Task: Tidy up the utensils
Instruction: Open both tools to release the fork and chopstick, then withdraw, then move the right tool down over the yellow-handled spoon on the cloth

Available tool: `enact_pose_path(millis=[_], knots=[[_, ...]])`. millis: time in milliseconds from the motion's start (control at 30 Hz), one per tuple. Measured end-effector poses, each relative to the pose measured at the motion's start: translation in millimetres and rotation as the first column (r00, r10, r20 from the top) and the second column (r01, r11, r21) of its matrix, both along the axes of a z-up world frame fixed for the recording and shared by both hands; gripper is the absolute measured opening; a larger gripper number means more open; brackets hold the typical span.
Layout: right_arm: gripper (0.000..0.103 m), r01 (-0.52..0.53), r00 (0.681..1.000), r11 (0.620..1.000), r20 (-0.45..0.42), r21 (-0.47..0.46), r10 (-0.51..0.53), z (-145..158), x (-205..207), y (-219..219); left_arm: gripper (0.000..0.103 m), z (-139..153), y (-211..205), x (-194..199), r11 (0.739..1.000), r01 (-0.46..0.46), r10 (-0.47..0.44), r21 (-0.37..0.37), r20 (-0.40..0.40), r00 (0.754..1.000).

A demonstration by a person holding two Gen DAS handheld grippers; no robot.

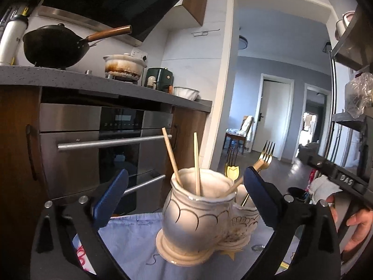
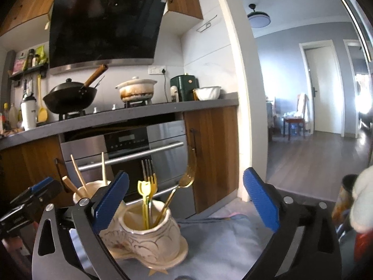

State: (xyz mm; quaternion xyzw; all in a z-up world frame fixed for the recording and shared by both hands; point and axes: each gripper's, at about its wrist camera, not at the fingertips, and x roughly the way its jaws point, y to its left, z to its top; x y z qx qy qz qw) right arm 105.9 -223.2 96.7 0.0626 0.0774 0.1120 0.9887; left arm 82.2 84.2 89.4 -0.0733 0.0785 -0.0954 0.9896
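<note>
A white ceramic double-pot utensil holder with gold lines stands on a blue cloth. Its larger pot holds wooden chopsticks. The smaller pot holds gold forks and a gold slotted spoon. My left gripper is open, its blue pads standing wide on either side of the larger pot without touching it. My right gripper is open too, with the smaller pot low between its fingers and clear of both pads.
Ahead are a steel built-in oven and a dark counter with a black wok and a clay pot. A doorway to a room opens on the right. A dark cup stands at the cloth's right.
</note>
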Motion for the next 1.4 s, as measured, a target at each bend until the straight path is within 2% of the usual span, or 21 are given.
enact_pose_path(millis=[500,767,1033,1267,1400], knots=[[0.098,0.006,0.995,0.999,-0.095,0.037,-0.003,-27.1,-30.7,-33.1,0.098,-7.4,-23.2,-48.7,0.996,0.002,0.003,0.088,-0.049,0.999],[0.098,0.008,0.981,0.998,-0.195,0.061,0.004,-57.6,-39.0,-47.9,0.098,-33.0,-42.7,-59.3,0.99,0.059,-0.04,0.126,-0.146,0.988],[0.098,0.002,0.966,1.0,-0.258,0.025,0.005,-81.7,-44.5,-47.2,0.098,-53.2,-59.5,-62.5,0.983,0.09,-0.057,0.163,-0.198,0.979],[0.098,-0.009,0.954,1.0,-0.301,0.015,0.013,-94.4,-46.1,-48.1,0.098,-68.4,-67.9,-61.9,0.978,0.118,-0.075,0.173,-0.241,0.968],[0.098,-0.025,0.939,0.999,-0.345,-0.024,0.016,-104.6,-50.3,-46.0,0.098,-77.9,-73.1,-60.1,0.974,0.148,-0.098,0.17,-0.273,0.957]])
